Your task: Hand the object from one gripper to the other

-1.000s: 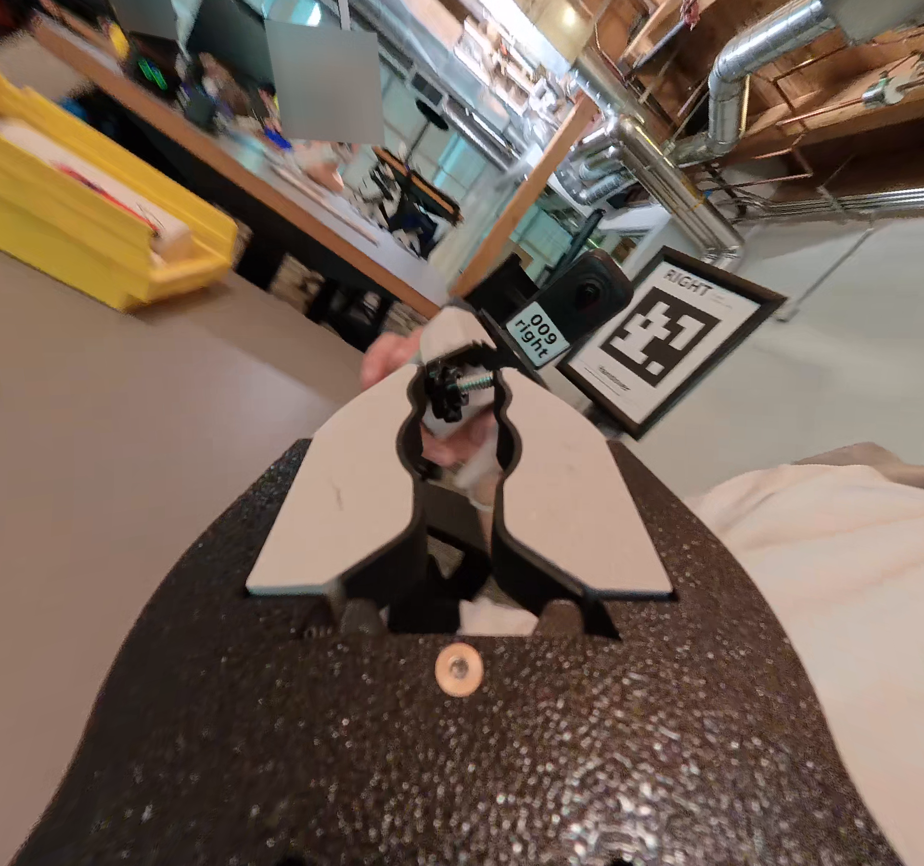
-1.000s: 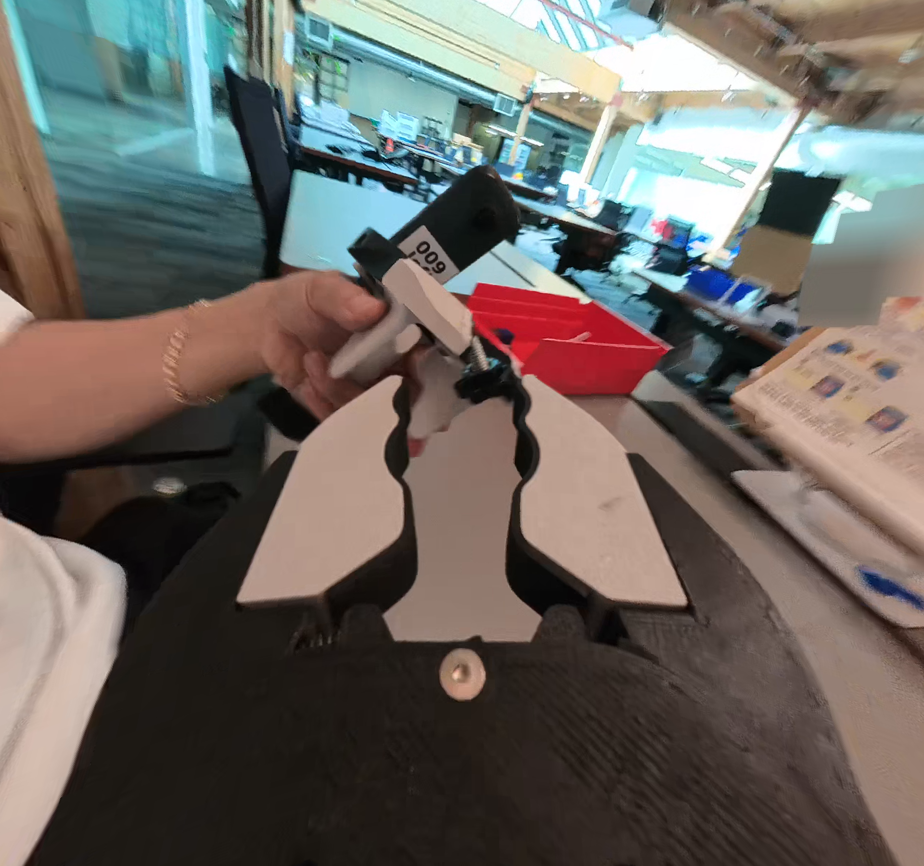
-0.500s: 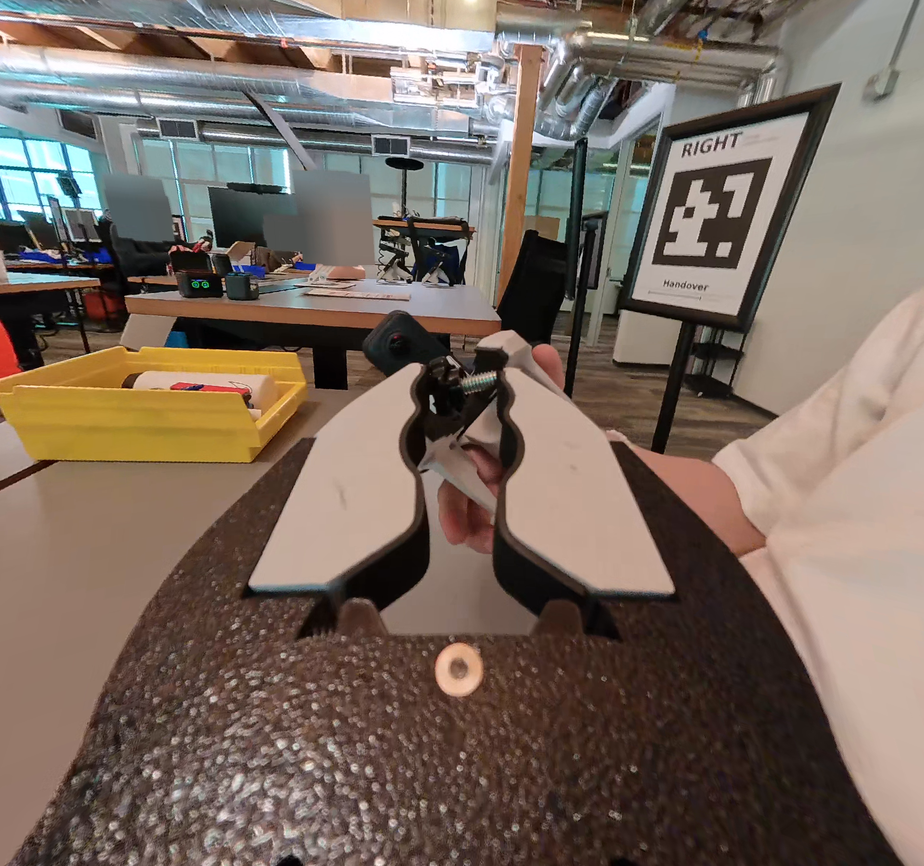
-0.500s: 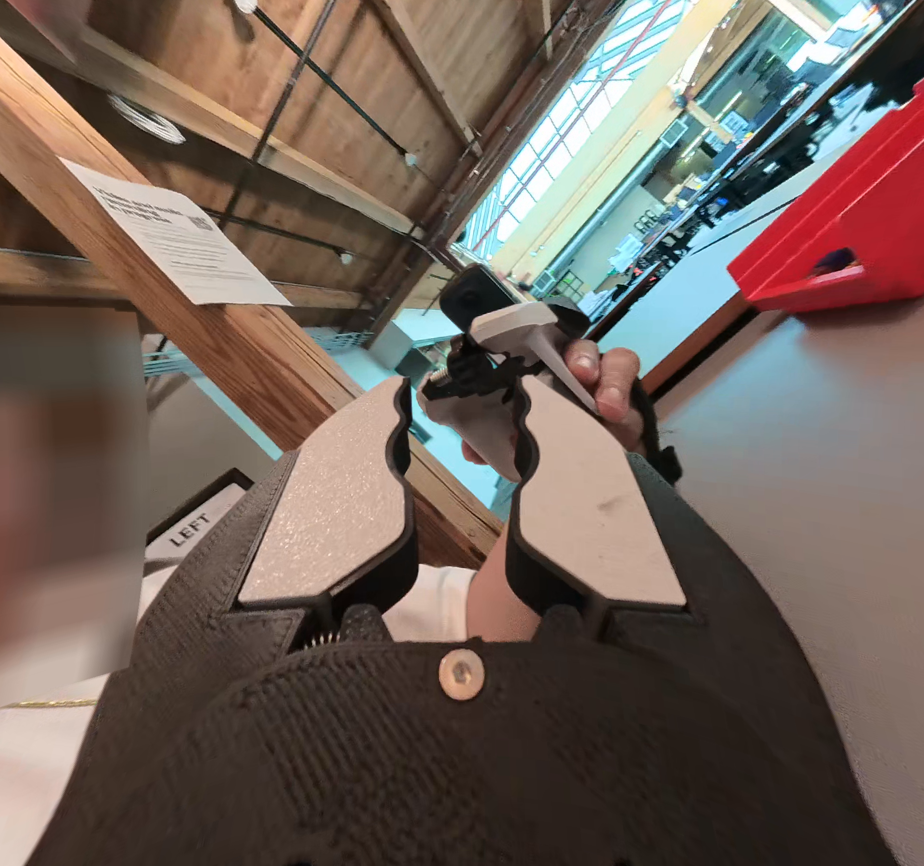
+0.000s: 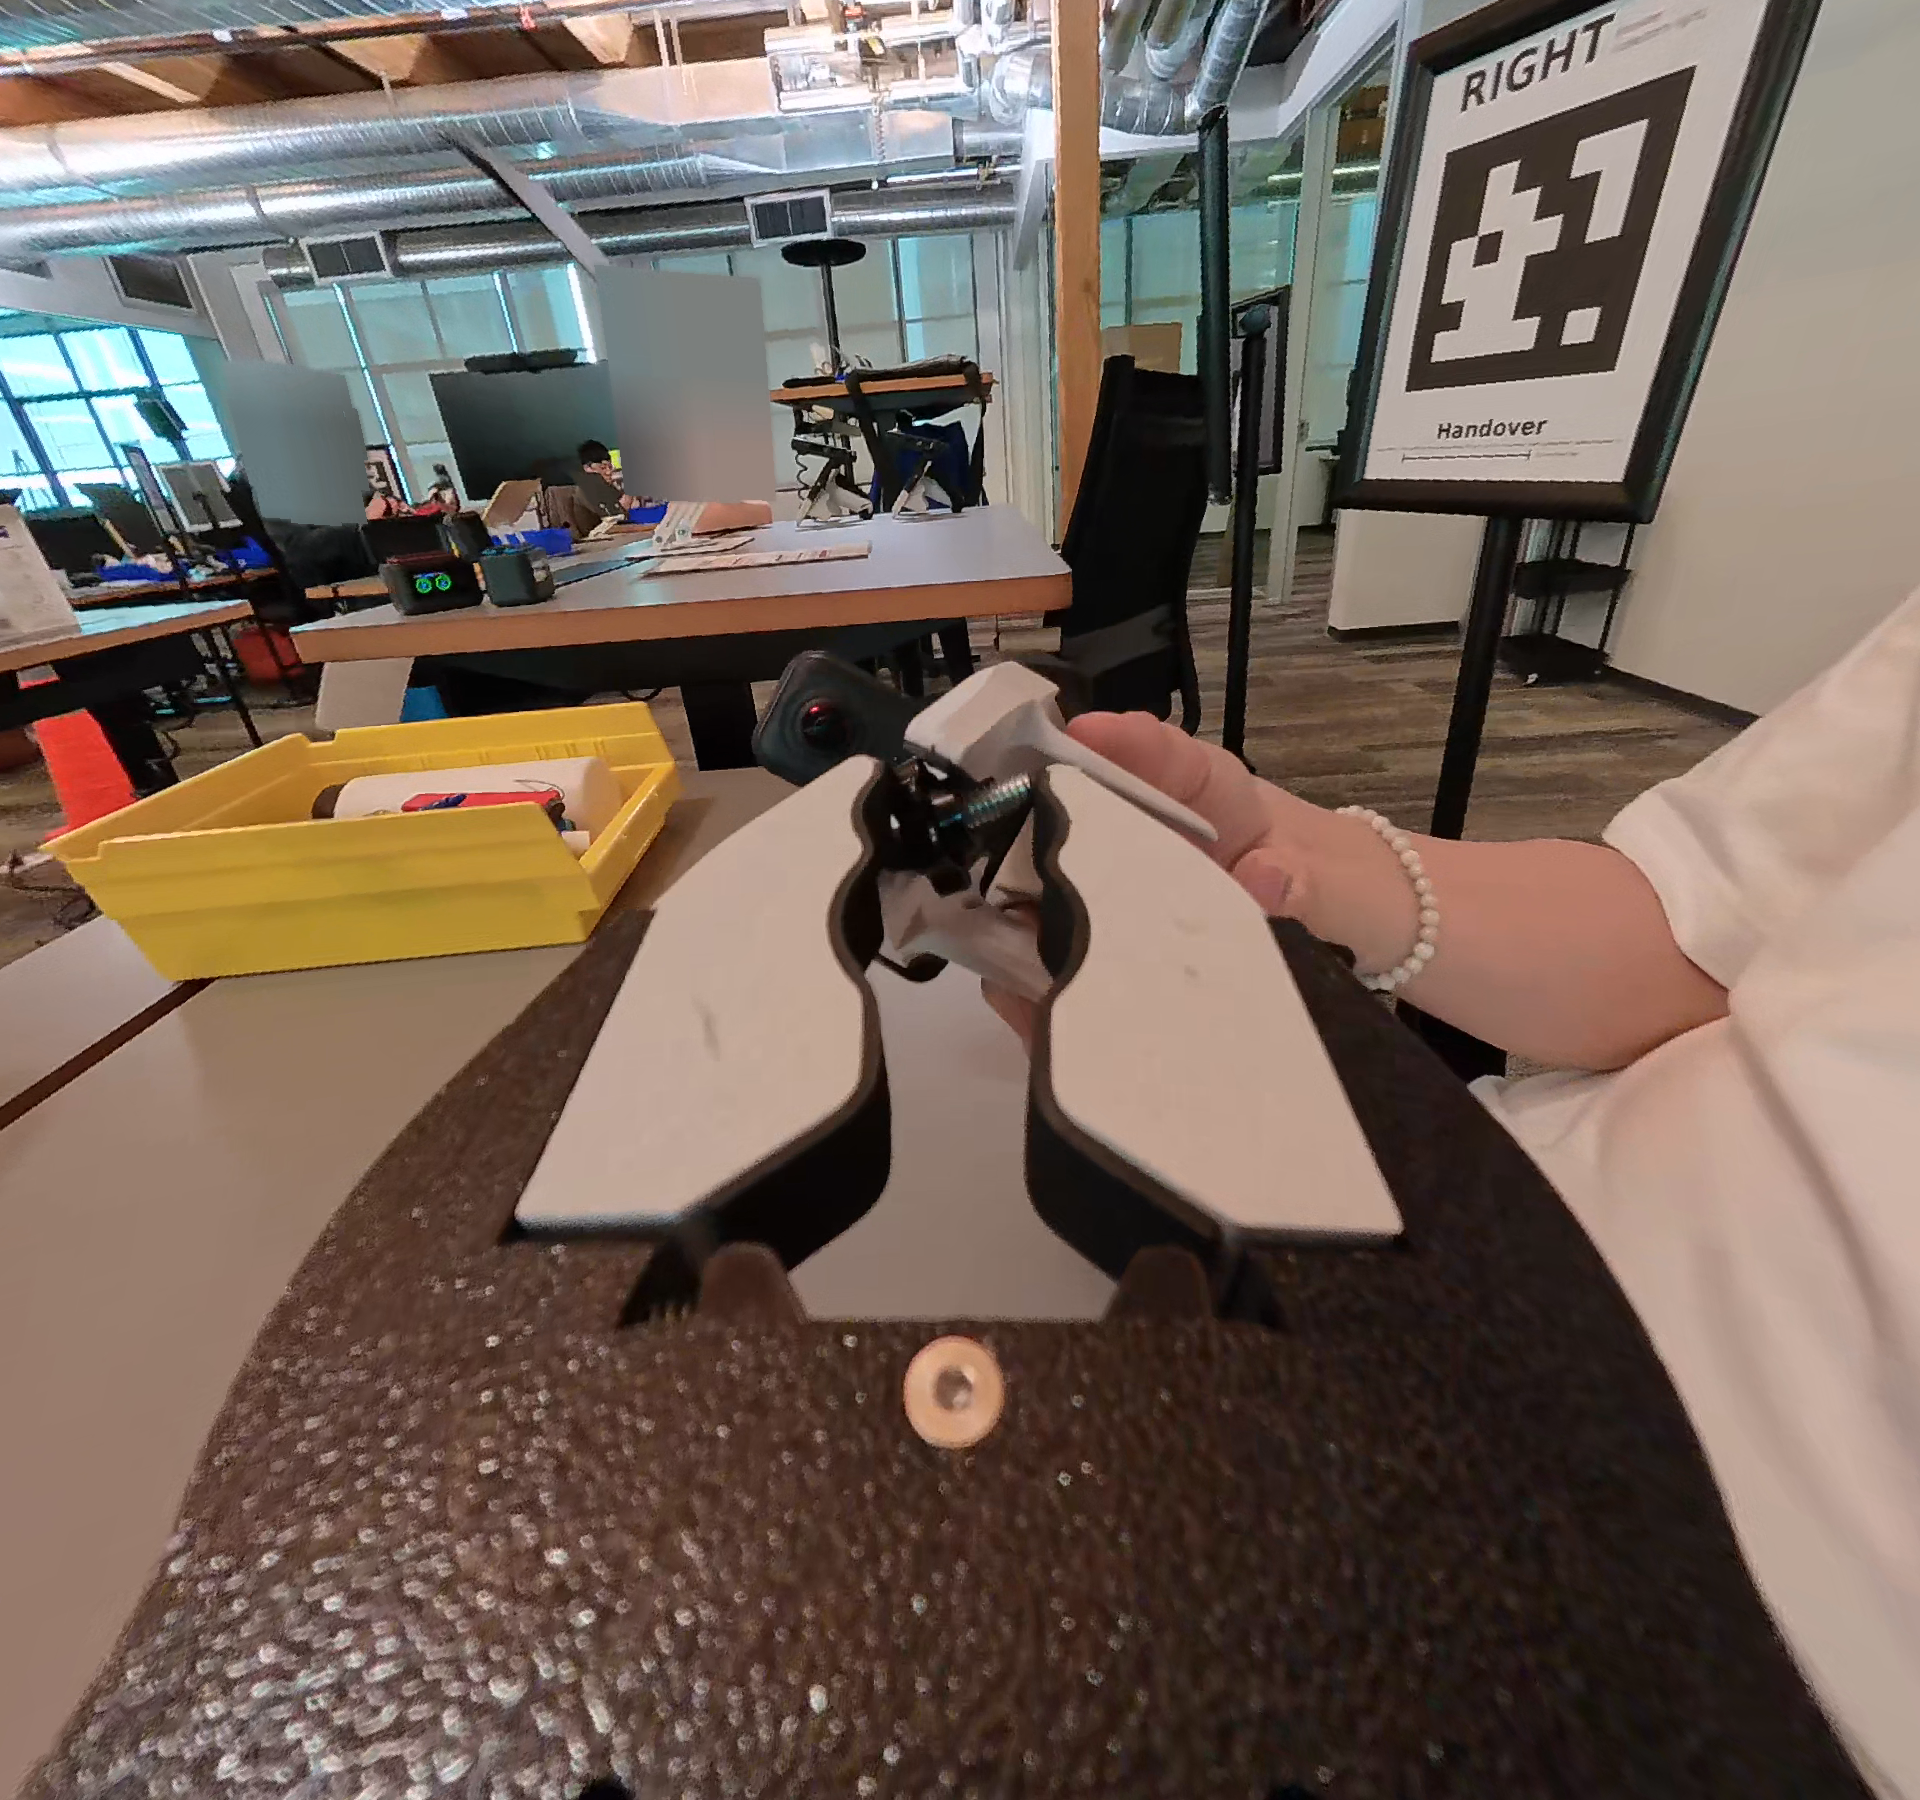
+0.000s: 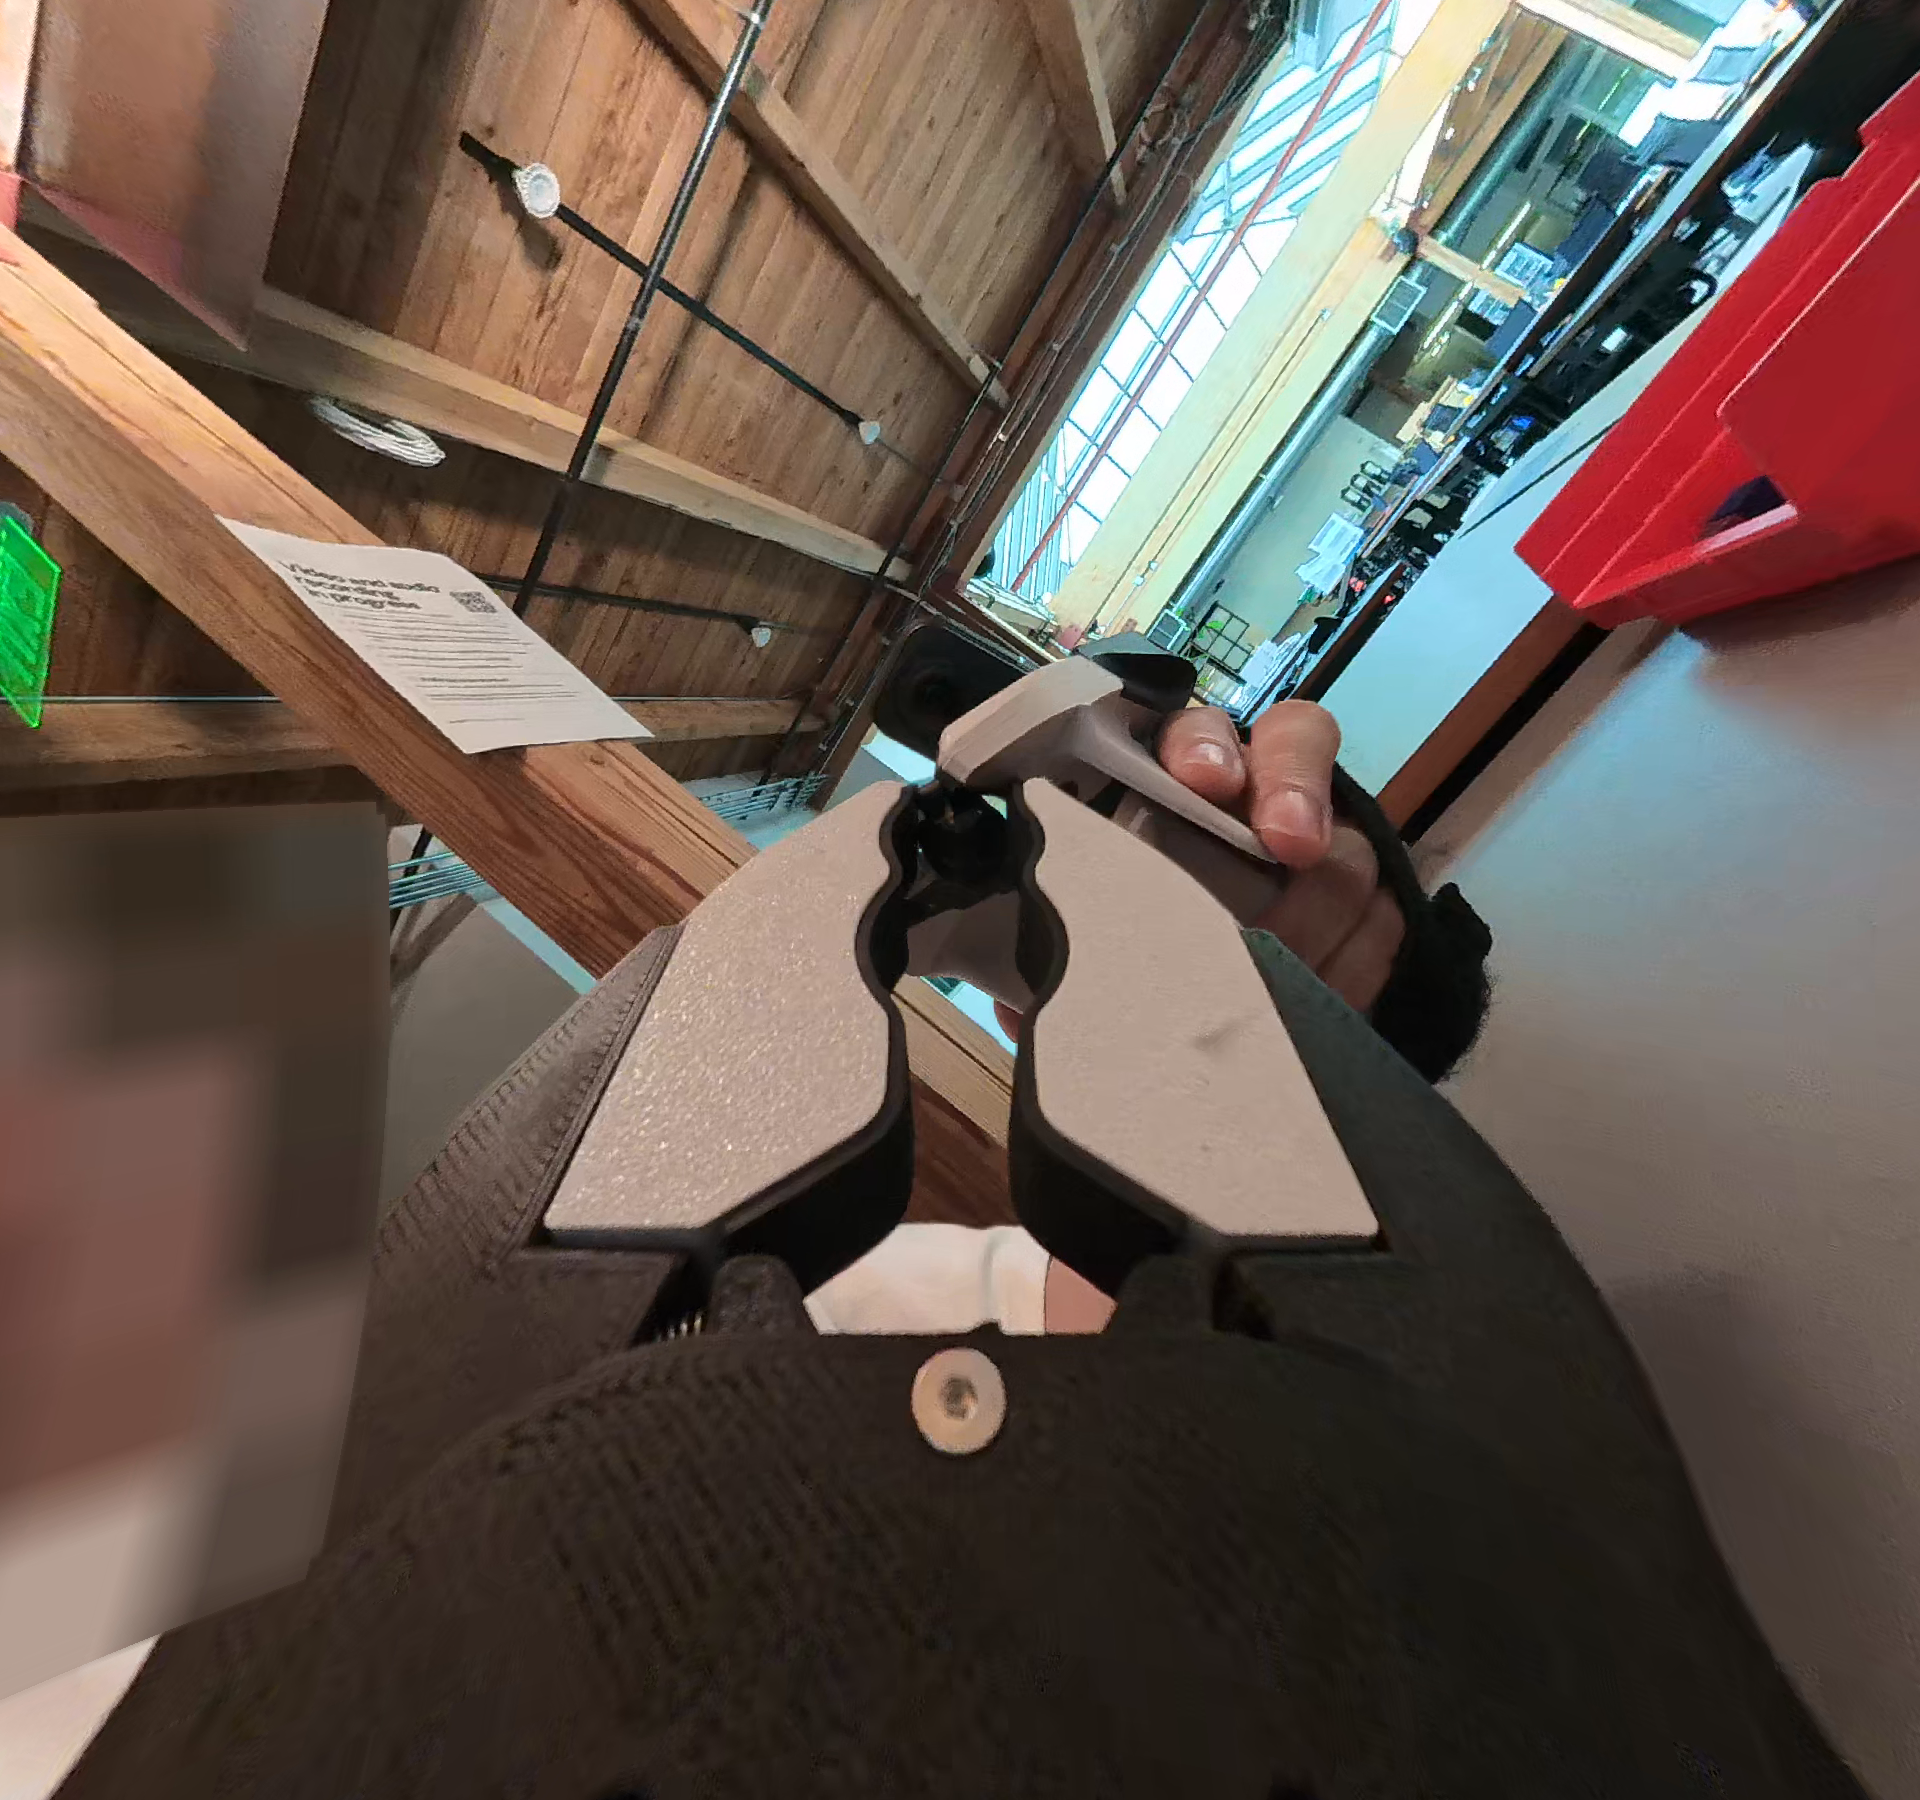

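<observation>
The object is a small black knob with a silver threaded screw [image 5: 951, 815]. My left gripper [image 5: 951, 810] is shut on it at the fingertips, above the table. In the left wrist view the right gripper's white fingers [image 5: 1003, 711] meet the knob from above and below, with a hand [image 5: 1195, 815] behind them. In the right wrist view my right gripper [image 6: 961, 820] has its jaws narrowed onto the same black knob [image 6: 961, 846]. The left gripper's white fingers [image 6: 1049, 722] and the hand holding it [image 6: 1283, 794] are just beyond. Both grippers hold the knob at once.
A yellow bin [image 5: 312, 893] with a white roll stands on the grey table [image 5: 208, 1179] to the left. A framed sign on a black stand [image 5: 1538, 244] is at the right. A red bin [image 6: 1766, 420] sits on the table in the right wrist view. Only a small space, under 4 cm, lies between the two pairs of fingers.
The right gripper's jaws have closed from wide open onto the knob. The left gripper stays shut on it. Both views have tilted as the two grippers turned together.
</observation>
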The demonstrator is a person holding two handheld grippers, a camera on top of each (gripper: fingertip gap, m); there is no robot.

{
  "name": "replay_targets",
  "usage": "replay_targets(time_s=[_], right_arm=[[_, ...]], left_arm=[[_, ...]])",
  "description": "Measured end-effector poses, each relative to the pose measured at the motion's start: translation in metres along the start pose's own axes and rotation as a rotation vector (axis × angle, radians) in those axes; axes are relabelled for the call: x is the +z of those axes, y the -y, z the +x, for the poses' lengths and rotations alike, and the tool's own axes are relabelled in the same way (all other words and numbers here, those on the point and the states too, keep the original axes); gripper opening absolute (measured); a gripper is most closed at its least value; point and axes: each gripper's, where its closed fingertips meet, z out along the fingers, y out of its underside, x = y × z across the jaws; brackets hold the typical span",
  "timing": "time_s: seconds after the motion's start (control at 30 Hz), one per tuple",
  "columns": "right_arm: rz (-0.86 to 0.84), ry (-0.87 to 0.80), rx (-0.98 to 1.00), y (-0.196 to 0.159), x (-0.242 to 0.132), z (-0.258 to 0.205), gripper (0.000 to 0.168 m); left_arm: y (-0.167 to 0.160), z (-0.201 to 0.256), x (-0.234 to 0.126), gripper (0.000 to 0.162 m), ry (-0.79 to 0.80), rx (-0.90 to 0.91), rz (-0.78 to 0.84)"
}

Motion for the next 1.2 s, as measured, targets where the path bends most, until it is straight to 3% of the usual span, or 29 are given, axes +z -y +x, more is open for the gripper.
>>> replay_targets(time_s=[0.17, 0.27, 0.37, 0.5, 0.7, 0.9, 1.0, 1.07, 1.13, 1.2], right_arm=[[0.013, -0.073, -0.055, 0.007, -0.004, 0.006, 0.015], [0.056, -0.164, -0.119, 0.019, -0.015, 0.011, 0.015], [0.099, -0.225, -0.144, 0.028, -0.026, 0.015, 0.015], [0.126, -0.269, -0.163, 0.032, -0.030, 0.018, 0.015], [0.095, -0.230, -0.119, 0.024, -0.025, 0.018, 0.015], [0.082, -0.213, -0.101, 0.019, -0.024, 0.024, 0.015], [0.070, -0.102, -0.152, 0.020, -0.024, 0.008, 0.017], [0.009, -0.126, -0.291, 0.018, -0.030, 0.009, 0.037], [-0.080, -0.222, -0.539, 0.013, -0.040, 0.016, 0.028], [-0.138, -0.348, -0.844, 0.011, -0.045, 0.023, 0.033]], left_arm=[[0.000, -0.009, -0.003, 0.030, 0.104, 0.130, -0.049], [0.003, -0.011, -0.007, 0.032, 0.201, 0.348, -0.118], [0.004, -0.004, -0.005, 0.024, 0.248, 0.618, -0.194], [-0.005, -0.010, 0.004, 0.020, 0.355, 0.851, -0.330], [-0.014, -0.019, 0.008, 0.008, 0.421, 0.967, -0.360], [-0.020, -0.018, 0.008, 0.005, 0.385, 0.930, -0.369], [-0.005, -0.016, 0.007, 0.005, 0.394, 0.782, -0.270], [0.002, -0.022, 0.001, 0.005, 0.405, 0.622, -0.231], [-0.001, -0.028, -0.006, 0.005, 0.381, 0.430, -0.267], [-0.002, -0.029, -0.010, 0.005, 0.363, 0.240, -0.293]])
